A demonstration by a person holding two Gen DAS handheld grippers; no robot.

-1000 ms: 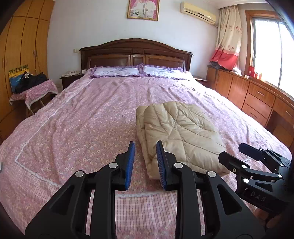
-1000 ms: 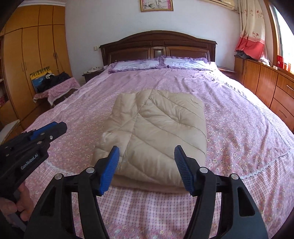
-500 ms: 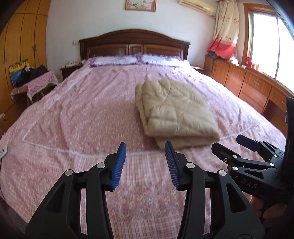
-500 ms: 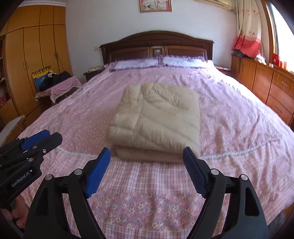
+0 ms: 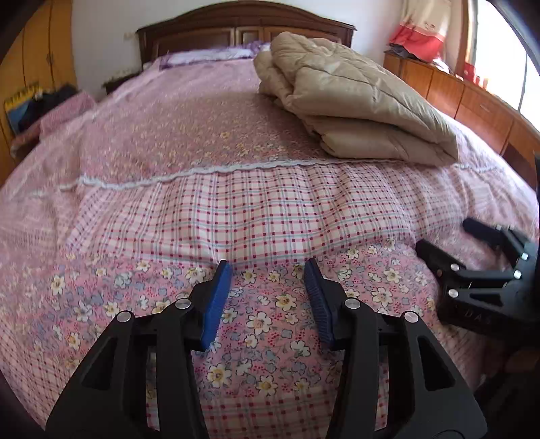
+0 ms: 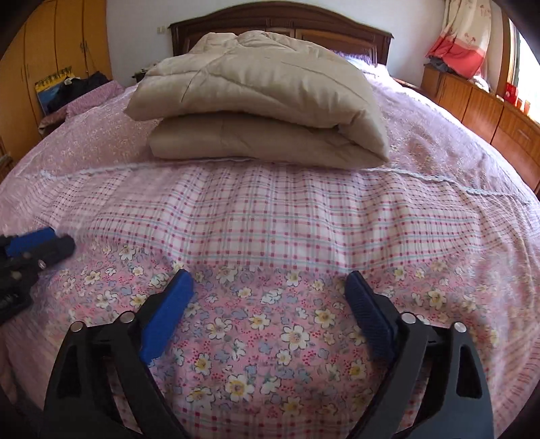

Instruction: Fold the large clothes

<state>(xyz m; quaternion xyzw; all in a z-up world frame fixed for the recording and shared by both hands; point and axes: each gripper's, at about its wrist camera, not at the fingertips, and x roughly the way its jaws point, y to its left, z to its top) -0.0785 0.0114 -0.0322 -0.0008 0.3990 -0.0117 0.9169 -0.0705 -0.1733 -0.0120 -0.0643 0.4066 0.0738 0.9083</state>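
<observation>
So, nearest the cameras, both tools sit low over the foot of the bed (image 6: 270, 216), on the flowery strip of the bedspread. The left hand-held gripper (image 5: 266, 293) has its jaws opening, about half apart, nothing between them but bedspread underneath. The right hand-held gripper (image 6: 270, 304) is also opening, much wider, and it's empty too. Past the plaid band and the lace trim, the coat (image 6: 263, 101) lies in the middle of the bed, well apart from both tools: a beige quilted thing, already doubled over into a thick neat stack. Beyond it, the headboard (image 6: 280, 20).

My read: the folding looks basically done and this is the let-go-and-back-off bit. If another fold is wanted, the next move means reaching forward to the coat's near edge with both jaws wide, since that bundle is thick.
</observation>
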